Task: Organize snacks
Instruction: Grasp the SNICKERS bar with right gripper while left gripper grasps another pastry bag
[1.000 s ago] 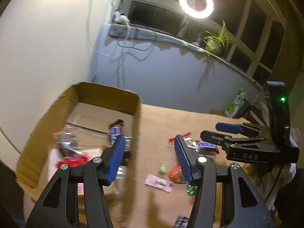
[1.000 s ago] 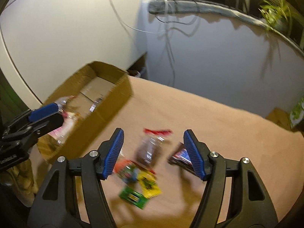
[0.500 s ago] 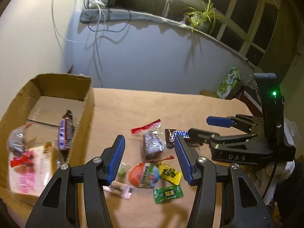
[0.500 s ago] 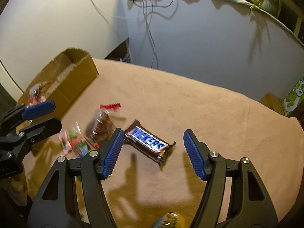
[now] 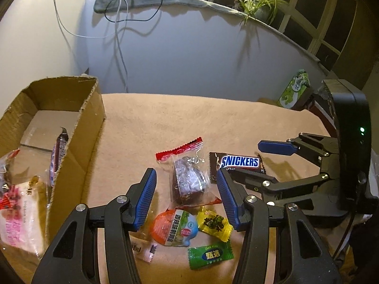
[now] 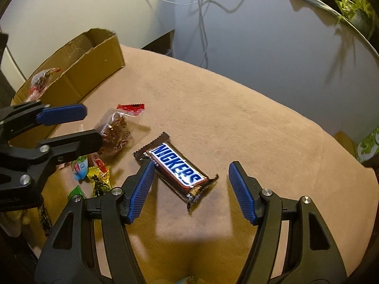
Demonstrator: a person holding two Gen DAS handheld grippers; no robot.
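My left gripper is open, its blue pads framing a clear bag with a red top seal and a brown snack on the tan table. A Snickers bar lies just right of the bag. My right gripper is open above the Snickers bar, which lies slantwise between its fingertips, untouched. The right gripper also shows at the right of the left wrist view. The left gripper shows beside the clear bag.
An open cardboard box at the left holds several snack packs. Near the bag lie a round orange-and-blue pack, a yellow candy, a green candy and a white wrapper. A green carton stands far right.
The left gripper has swung from the box over to the snack pile and come lower. The right gripper has shifted from the pile to the Snickers bar and sunk closer. Both jaws stayed equally wide.
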